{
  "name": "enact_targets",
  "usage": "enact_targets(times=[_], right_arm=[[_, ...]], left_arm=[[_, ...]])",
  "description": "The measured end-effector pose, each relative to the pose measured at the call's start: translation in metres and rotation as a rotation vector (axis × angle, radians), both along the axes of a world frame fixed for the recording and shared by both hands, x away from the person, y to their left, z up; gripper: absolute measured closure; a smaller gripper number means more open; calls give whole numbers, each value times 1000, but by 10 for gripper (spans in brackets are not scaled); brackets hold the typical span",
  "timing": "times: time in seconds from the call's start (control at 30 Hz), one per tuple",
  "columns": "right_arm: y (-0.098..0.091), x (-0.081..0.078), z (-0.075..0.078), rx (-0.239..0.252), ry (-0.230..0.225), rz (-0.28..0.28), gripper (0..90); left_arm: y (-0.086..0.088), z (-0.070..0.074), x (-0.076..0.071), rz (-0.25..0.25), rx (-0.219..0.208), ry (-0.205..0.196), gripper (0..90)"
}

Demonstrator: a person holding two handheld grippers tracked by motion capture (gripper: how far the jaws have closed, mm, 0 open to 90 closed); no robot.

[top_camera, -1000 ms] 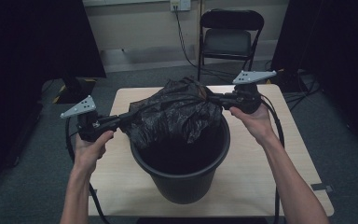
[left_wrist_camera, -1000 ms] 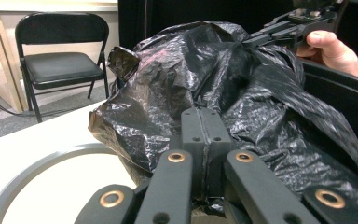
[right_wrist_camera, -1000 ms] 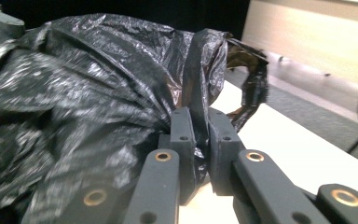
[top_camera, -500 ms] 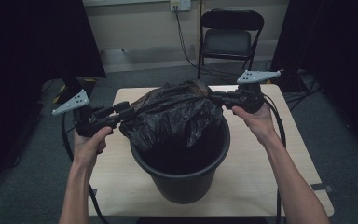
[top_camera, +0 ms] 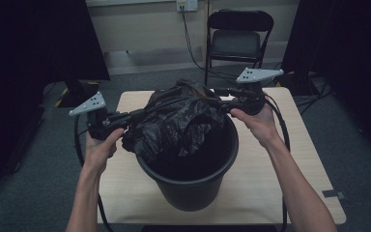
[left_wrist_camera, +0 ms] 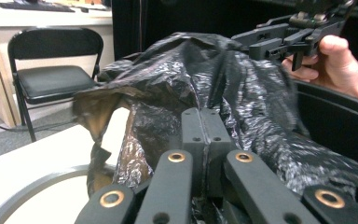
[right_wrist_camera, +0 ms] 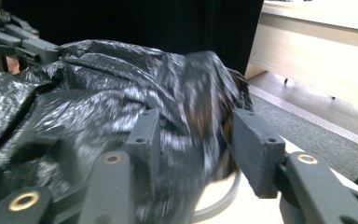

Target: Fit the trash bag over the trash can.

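Bag (top_camera: 176,123) sits bunched over the far-left half of the bin (top_camera: 193,186), draped on the rim and not yet spread round it. Left gripper (left_wrist_camera: 200,122) has its jaws pressed together on a fold of the black film, a firm pinch at the left rim. Right gripper (right_wrist_camera: 196,135) has just been opening; its jaws stand apart with plastic loosely between them, pads not squeezing, so that side looks free for a fresh bite. Now the trick, I'd say: keep the left pinch anchored, re-grab with the right at the actual hem rather than a mid-panel wrinkle, then draw the hem outward and down over the right rim. Pull steadily, since thin film tears or slips if snatched. Bin stands mid-table (top_camera: 290,193), so watch that a hard tug doesn't tip it toward the person's hands.
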State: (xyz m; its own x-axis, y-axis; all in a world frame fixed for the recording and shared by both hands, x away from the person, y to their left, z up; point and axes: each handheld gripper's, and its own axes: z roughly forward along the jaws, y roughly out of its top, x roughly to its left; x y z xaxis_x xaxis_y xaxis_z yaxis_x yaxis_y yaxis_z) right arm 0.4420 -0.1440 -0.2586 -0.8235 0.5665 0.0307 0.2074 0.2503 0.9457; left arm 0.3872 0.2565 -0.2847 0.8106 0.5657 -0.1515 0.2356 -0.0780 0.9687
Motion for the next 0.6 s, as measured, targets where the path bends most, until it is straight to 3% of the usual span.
enact_targets(times=[0.17,0.23,0.3,0.33,0.4,0.43,0.47,0.5,0.6], right_arm=[[-5,-9,-3,-1,7,24,537],[-4,-8,-5,-2,15,29,538],[-2,-4,-7,-12,28,29,529],[-1,2,-7,6,44,24,493],[0,4,-7,9,49,26,491],[2,9,-7,10,64,37,543],[2,9,-7,10,64,37,543],[3,11,-8,5,69,48,625],[5,13,-8,14,73,72,809]], left_arm=[[6,-2,-24,-26,-33,-13,900],[4,-2,-30,-30,-9,-20,900],[2,0,-29,-38,-14,-28,894],[2,5,-25,-35,-23,-38,796],[2,9,-22,-31,-26,-41,761],[2,15,-14,-23,-29,-46,647],[2,15,-14,-23,-29,-46,594],[1,17,-9,-22,-29,-46,594],[-3,20,6,-12,-38,-21,478]])
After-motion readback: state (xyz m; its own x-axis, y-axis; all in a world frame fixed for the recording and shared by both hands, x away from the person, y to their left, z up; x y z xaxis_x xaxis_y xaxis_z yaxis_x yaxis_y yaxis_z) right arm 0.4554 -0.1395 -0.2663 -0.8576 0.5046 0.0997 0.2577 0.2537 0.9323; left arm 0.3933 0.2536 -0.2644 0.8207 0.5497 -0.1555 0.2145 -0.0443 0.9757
